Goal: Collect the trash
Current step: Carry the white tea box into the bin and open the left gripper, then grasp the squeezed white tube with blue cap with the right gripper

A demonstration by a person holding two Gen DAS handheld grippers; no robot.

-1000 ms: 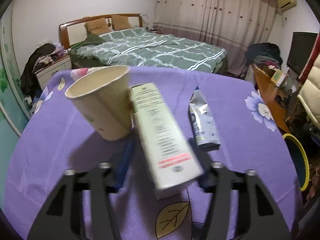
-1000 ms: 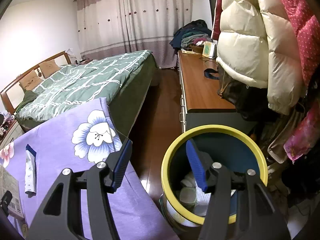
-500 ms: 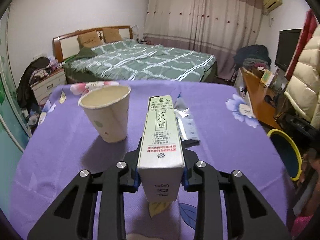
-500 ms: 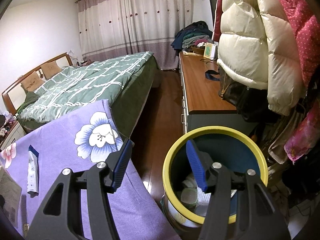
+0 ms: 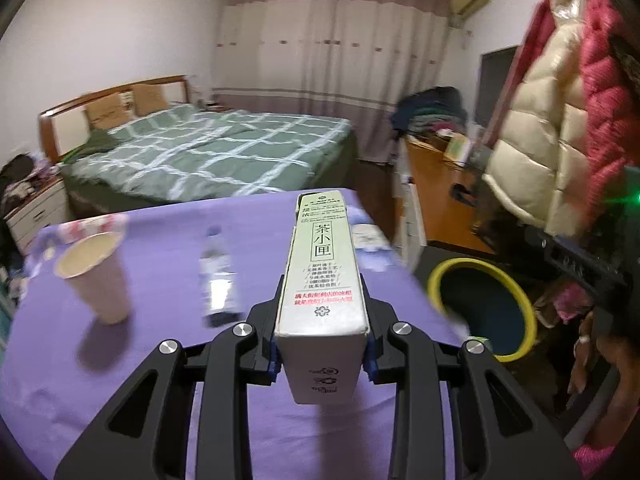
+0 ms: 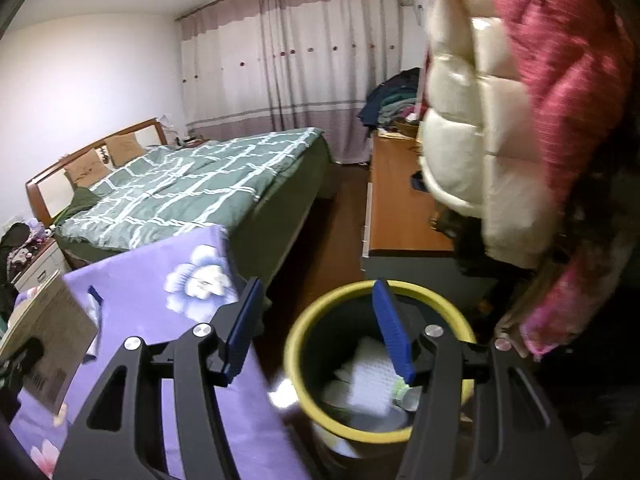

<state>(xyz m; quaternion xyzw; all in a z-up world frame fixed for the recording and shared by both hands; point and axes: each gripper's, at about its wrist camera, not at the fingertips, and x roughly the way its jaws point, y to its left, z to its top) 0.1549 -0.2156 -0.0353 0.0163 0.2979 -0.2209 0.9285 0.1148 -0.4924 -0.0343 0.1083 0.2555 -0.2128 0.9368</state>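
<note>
The tea box point(image 5: 324, 276) was up off the table, a long pale-green carton with dark and red print on its top face, clamped near its back end between the blue pads of the left gripper point(image 5: 323, 354) and pointing forward over the purple flowered tablecloth point(image 5: 160, 360). That was a firm pinch, both pads pressed flat against the carton's sides. In the right wrist view the same box showed at the left edge point(image 6: 48, 336), tilted above the cloth. On the cloth to the left of it stood a paper cup point(image 5: 94, 276), upright and empty-looking, and between cup and box lay a small tube point(image 5: 218, 276), blurred. Off the table's right edge sat the yellow-rimmed bin point(image 5: 480, 308), on the floor. The right gripper point(image 6: 320, 332) hung over that bin's rim point(image 6: 348, 292), jaws standing well apart with nothing between them, and white crumpled rubbish lay inside the bin. Beyond, a green checked bed point(image 5: 208, 156), a wooden desk point(image 6: 400, 208) and a cream and red padded jacket point(image 6: 500, 120) hanging at the right.
</note>
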